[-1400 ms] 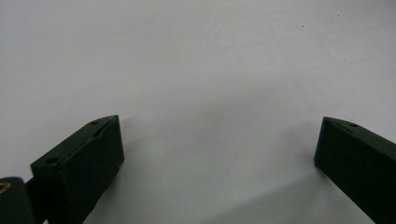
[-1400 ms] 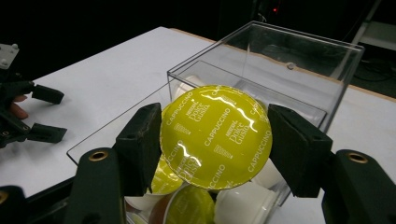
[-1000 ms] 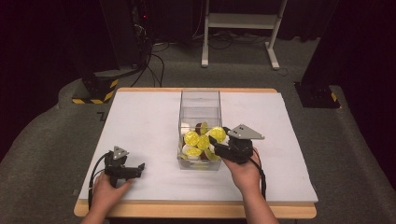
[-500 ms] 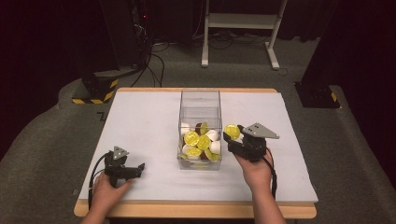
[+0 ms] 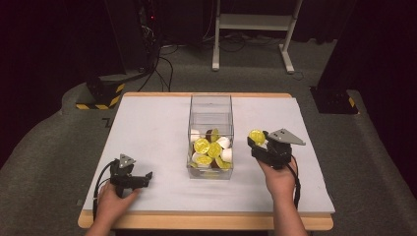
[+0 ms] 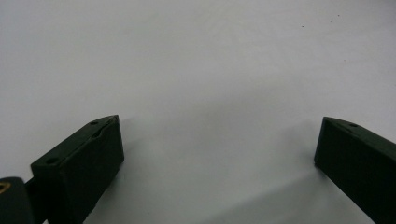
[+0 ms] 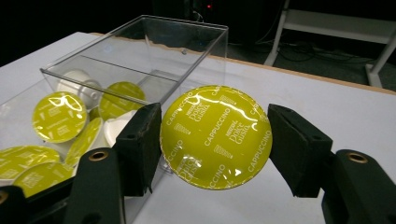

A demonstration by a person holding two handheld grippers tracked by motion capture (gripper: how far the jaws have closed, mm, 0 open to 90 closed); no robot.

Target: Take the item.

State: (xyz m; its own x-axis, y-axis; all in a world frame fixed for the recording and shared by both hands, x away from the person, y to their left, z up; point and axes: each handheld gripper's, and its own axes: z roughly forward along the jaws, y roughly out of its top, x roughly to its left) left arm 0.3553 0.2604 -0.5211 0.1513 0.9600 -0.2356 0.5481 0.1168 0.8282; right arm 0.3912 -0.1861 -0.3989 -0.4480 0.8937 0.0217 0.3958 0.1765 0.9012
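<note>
I see the big white bench [image 5: 147,128] across the middle of the high view. A clear box [image 5: 210,137] stands at its center, with yellow and white coffee pods [image 5: 209,150] piled in its near end. To the right of the box, just beside it, my right gripper [image 5: 256,142] has its jaws closed tight on one yellow pod [image 7: 215,135], held up off the bench. At the lower left, well apart from the box, my left gripper [image 5: 145,177] rests on the bench with its jaws wide open, holding nothing.
</note>
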